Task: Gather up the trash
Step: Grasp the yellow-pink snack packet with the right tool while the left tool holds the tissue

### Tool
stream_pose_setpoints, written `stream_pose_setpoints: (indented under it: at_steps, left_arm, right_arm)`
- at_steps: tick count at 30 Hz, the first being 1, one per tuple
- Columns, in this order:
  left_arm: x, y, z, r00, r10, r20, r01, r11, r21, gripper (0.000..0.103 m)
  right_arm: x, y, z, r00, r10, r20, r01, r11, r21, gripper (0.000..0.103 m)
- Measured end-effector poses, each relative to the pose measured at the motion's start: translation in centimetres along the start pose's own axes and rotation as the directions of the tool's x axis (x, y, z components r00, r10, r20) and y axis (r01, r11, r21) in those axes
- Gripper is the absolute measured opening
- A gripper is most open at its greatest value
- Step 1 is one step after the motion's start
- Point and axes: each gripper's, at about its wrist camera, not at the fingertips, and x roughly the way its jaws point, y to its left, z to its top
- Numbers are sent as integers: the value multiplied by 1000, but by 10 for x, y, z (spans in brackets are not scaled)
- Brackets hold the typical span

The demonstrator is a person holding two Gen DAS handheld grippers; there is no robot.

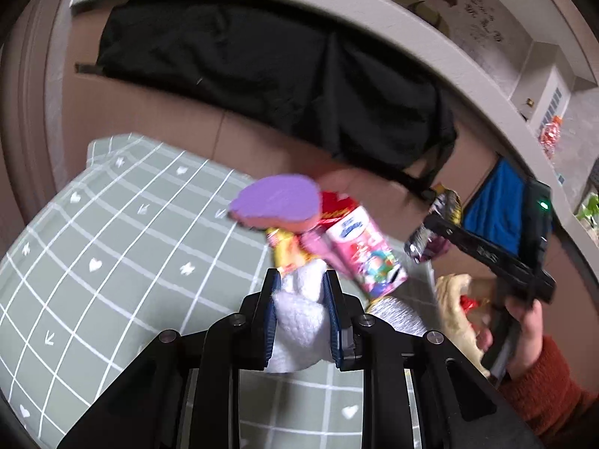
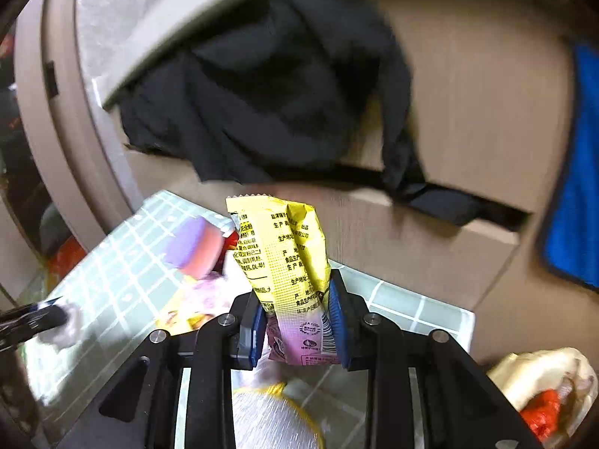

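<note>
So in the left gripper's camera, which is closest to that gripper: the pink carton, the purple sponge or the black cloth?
1. Pink carton, just ahead and right of the left gripper.
2. Purple sponge, farther ahead on the table.
3. Black cloth, hanging at the back.

Left half of the green checked tablecloth [image 1: 93, 247] is wide open, easy to pass there. Centre's clogged with the purple sponge [image 1: 277, 202] and pink carton [image 1: 365, 252], and black cloth [image 1: 262, 67] hangs behind.

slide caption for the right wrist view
Right claw shut on a yellow snack wrapper above the green checked tablecloth.
</note>
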Motion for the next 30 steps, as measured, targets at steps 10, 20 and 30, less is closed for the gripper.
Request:
stream_pose_setpoints:
  at_steps: [10,20,30]
  left_arm:
    - [-14,-85,25,994,-41,105,24,988,153,24]
    - [-20,-172,32,983,-99,152,54,960,275,24]
    - [-5,-274,24,965,-224,133,156,907,392,24]
  right_arm:
    - [-96,7,-5,992,-20,121,29,997,-72,27]
    - [-170,-33,-12,971,-85,223,93,995,-23,27]
    - [-237,-90,-24,931,-205,303,198,979,54,27]
